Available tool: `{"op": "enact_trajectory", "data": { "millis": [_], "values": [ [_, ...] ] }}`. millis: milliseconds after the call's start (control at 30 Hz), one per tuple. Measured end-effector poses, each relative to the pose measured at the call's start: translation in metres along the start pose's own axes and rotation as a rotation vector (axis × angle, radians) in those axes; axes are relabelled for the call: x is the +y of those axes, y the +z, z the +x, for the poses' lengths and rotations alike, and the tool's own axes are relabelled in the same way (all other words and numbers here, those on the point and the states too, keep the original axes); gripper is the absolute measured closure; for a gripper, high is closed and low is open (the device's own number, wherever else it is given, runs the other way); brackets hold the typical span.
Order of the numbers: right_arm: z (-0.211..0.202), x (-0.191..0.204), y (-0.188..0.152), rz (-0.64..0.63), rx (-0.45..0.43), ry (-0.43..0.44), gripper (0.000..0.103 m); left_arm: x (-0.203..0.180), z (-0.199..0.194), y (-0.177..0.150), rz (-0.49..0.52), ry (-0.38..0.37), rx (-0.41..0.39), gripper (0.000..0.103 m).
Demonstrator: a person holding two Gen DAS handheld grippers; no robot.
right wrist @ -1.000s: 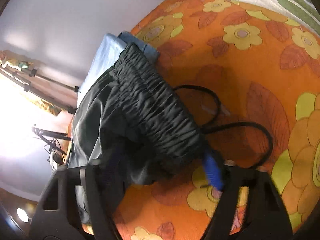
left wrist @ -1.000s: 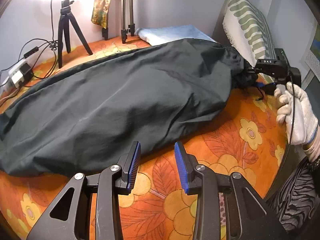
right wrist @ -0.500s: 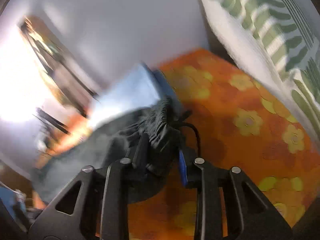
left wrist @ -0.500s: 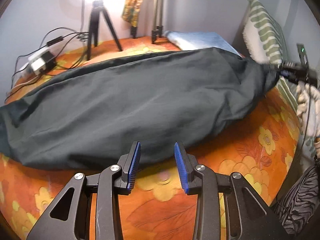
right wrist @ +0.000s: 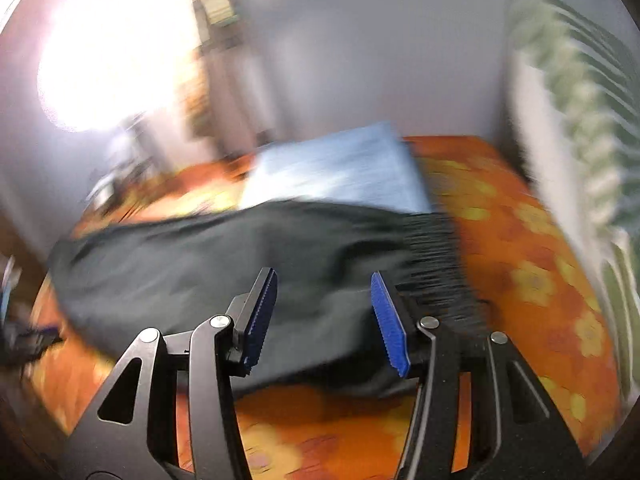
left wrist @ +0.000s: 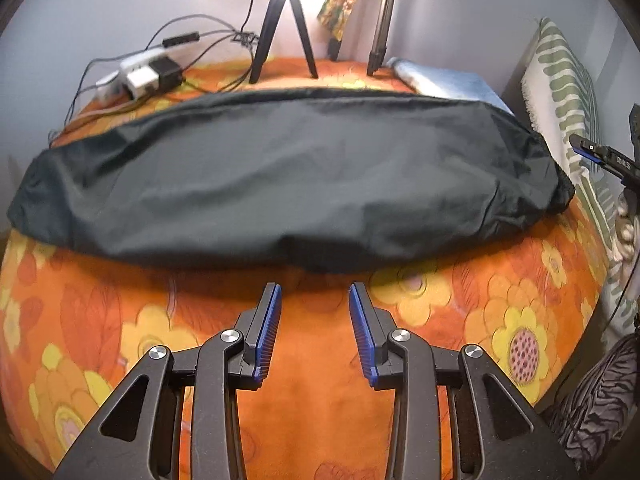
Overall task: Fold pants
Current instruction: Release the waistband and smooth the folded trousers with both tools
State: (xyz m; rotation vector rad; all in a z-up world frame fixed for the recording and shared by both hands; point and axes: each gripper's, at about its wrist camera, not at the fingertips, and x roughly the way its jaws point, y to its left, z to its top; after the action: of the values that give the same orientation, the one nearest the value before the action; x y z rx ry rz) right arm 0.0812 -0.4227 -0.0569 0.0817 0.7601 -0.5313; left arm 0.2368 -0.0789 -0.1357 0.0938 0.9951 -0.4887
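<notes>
Left wrist view: my left tool (left wrist: 314,330) sits at lower centre, pads narrowly apart with nothing between them, over the orange floral bed (left wrist: 120,320). The dark pants (left wrist: 288,184) lie lengthwise across mid-frame — waistband at right. Right wrist view, blurred: my right tool (right wrist: 324,316) is opening, empty, the pants' gathered waistband (right wrist: 432,264) just beyond — pillow (right wrist: 568,120) at far right.

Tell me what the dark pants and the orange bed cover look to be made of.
Dark pants: thin woven fabric, probably a light synthetic or cotton blend; matte with a faint sheen, fine soft wrinkles, and a gathered elastic waistband.
Orange bed cover: printed floral textile, likely cotton or a brushed blend; flat matte surface, no shine. The weave is too blurred to tell.
</notes>
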Motion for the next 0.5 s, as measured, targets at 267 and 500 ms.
{"op": "enact_trajectory", "data": {
  "millis": [267, 500],
  "values": [
    [0.021, 0.141, -0.036, -0.272, 0.113, 0.322, 0.051, 0.020, 0.020, -0.007, -0.101, -0.059, 0.041, 0.069],
    [0.055, 0.223, -0.074, -0.467, 0.185, 0.404, 0.044, 0.035, 0.031, 0.008, -0.181, -0.071, 0.023, 0.069]
  ]
}}
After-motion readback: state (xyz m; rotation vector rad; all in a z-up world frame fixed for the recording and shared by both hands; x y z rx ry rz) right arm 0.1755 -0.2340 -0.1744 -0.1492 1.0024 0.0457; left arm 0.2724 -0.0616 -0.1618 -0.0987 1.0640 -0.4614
